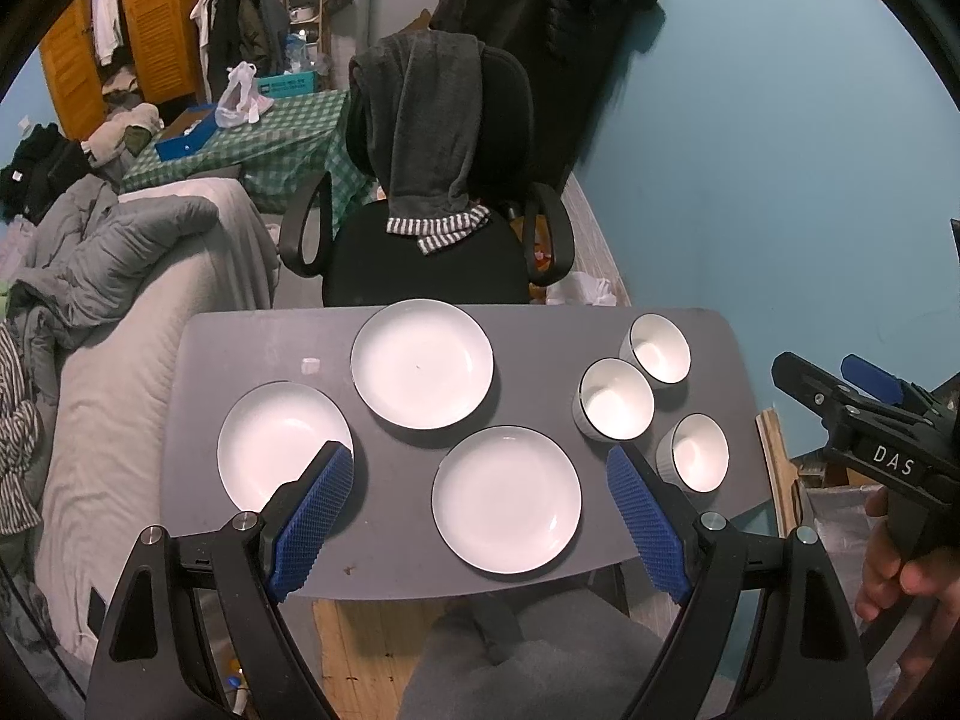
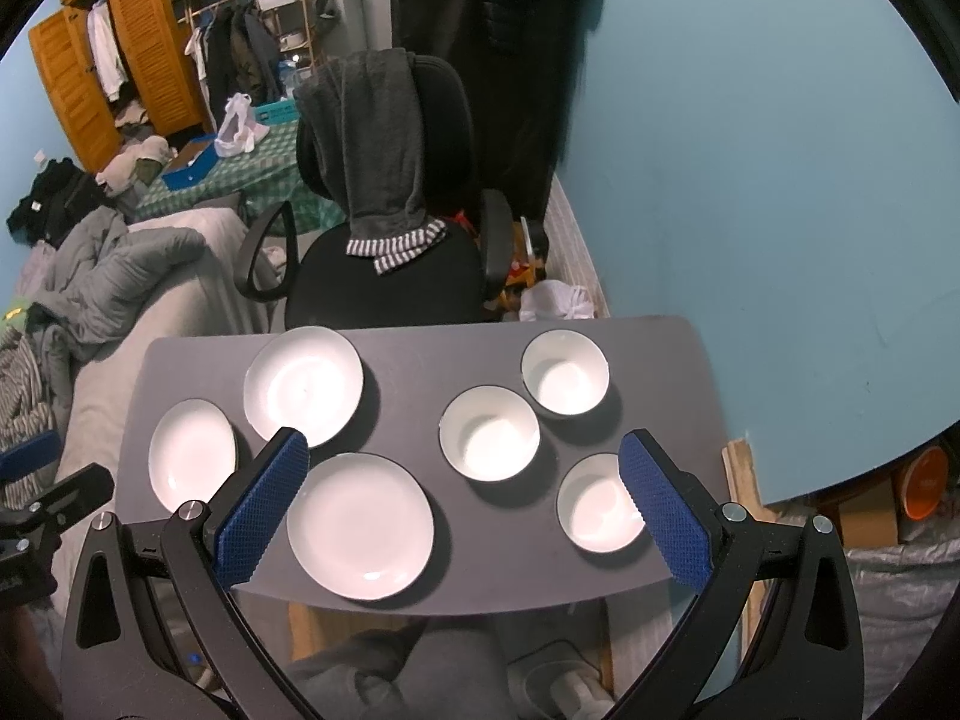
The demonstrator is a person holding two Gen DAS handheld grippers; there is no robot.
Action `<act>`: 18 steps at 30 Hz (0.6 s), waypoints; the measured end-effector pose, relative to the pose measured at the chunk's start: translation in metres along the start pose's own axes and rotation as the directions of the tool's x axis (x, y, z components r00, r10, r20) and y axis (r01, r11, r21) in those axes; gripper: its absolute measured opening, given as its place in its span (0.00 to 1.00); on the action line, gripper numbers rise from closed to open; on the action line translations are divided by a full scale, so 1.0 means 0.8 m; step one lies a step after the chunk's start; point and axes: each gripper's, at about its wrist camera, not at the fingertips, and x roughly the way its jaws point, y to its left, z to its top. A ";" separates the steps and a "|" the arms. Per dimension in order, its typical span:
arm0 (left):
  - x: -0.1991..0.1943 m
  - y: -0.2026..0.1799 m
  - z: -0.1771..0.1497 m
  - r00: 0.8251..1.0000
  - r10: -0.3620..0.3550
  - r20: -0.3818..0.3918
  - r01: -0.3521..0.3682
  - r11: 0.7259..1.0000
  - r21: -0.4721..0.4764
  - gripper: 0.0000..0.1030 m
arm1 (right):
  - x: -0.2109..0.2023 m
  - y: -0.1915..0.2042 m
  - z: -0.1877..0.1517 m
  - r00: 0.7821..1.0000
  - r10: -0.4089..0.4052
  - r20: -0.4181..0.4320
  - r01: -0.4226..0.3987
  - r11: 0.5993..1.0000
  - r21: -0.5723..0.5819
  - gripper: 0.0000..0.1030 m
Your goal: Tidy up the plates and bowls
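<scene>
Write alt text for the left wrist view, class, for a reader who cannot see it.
Three white plates and three white bowls sit apart, unstacked, on a grey table, plates left and bowls right. The open left gripper hovers above the near edge, holding nothing. The right gripper shows at the right edge; a black office chair stands behind.

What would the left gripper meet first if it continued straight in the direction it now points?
Probably the nearest plate: it lies between the open fingers of the left gripper, above the grey table. Depth is uncertain.
</scene>
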 end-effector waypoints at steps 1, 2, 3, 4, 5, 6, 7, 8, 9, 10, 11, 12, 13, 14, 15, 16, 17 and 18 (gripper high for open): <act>0.000 0.001 0.000 1.000 -0.001 0.000 0.001 1.000 0.001 0.85 | 0.000 0.000 0.000 1.000 0.000 0.002 0.000 1.000 0.000 0.98; 0.000 0.000 -0.001 1.000 -0.002 0.000 0.002 1.000 0.002 0.85 | 0.000 0.000 0.000 1.000 -0.001 0.002 0.001 1.000 0.000 0.99; -0.001 0.001 -0.001 1.000 -0.004 0.000 0.004 1.000 0.003 0.85 | 0.000 0.001 0.001 1.000 -0.001 0.002 0.001 1.000 0.000 0.98; -0.001 0.001 -0.002 1.000 -0.004 0.000 0.004 1.000 0.004 0.85 | 0.001 0.001 0.001 1.000 -0.001 0.003 0.001 1.000 0.000 0.98; -0.002 0.003 -0.001 1.000 -0.006 -0.001 0.006 1.000 0.004 0.85 | 0.001 0.001 0.001 1.000 -0.002 0.002 0.002 1.000 0.001 0.98; -0.002 0.003 0.000 1.000 -0.007 -0.001 0.007 1.000 0.005 0.85 | 0.001 0.002 0.001 1.000 -0.002 0.002 0.002 1.000 0.002 0.98; -0.003 0.003 0.000 1.000 -0.008 -0.001 0.008 1.000 0.005 0.85 | 0.001 0.002 0.001 1.000 -0.001 0.002 0.001 1.000 0.001 0.98; -0.003 0.003 0.000 1.000 -0.008 -0.002 0.008 1.000 0.006 0.85 | 0.001 0.002 0.001 1.000 -0.001 0.003 0.001 1.000 0.000 0.98; -0.003 0.003 0.000 1.000 -0.010 -0.001 0.010 1.000 0.007 0.85 | 0.001 0.001 0.001 1.000 -0.002 0.002 0.002 1.000 0.000 0.98; -0.003 0.004 0.001 1.000 -0.011 -0.001 0.011 1.000 0.006 0.85 | 0.001 0.001 0.001 1.000 -0.001 0.001 0.001 1.000 0.000 0.98; -0.003 0.004 0.001 1.000 -0.011 -0.001 0.011 1.000 0.007 0.85 | 0.001 0.001 0.001 1.000 -0.001 0.001 0.001 1.000 0.000 0.99; -0.003 0.004 0.001 1.000 -0.013 -0.001 0.013 1.000 0.007 0.85 | 0.000 0.001 0.001 1.000 -0.001 0.001 0.001 1.000 0.001 0.98; -0.003 0.005 0.001 1.000 -0.013 0.000 0.013 1.000 0.007 0.85 | 0.001 0.001 0.001 1.000 -0.001 0.003 0.001 1.000 0.001 0.98; -0.003 0.005 0.001 1.000 -0.013 -0.001 0.013 1.000 0.007 0.85 | 0.001 0.002 0.001 1.000 -0.001 0.003 0.001 1.000 0.000 0.98; -0.003 0.004 0.001 1.000 -0.013 -0.002 0.013 1.000 0.006 0.85 | 0.001 0.002 0.001 1.000 -0.002 0.003 0.002 1.000 -0.001 0.98; -0.003 0.004 0.001 1.000 -0.014 -0.003 0.014 1.000 0.006 0.85 | 0.001 0.000 0.001 1.000 -0.001 0.003 0.001 1.000 0.000 0.98; -0.003 0.005 0.002 1.000 -0.015 -0.005 0.015 1.000 0.006 0.85 | 0.002 0.001 0.001 1.000 -0.002 0.002 0.002 1.000 0.000 0.98; -0.003 0.005 0.002 1.000 -0.016 -0.006 0.016 1.000 0.006 0.85 | 0.002 0.000 0.001 1.000 0.000 0.001 0.000 1.000 0.000 0.98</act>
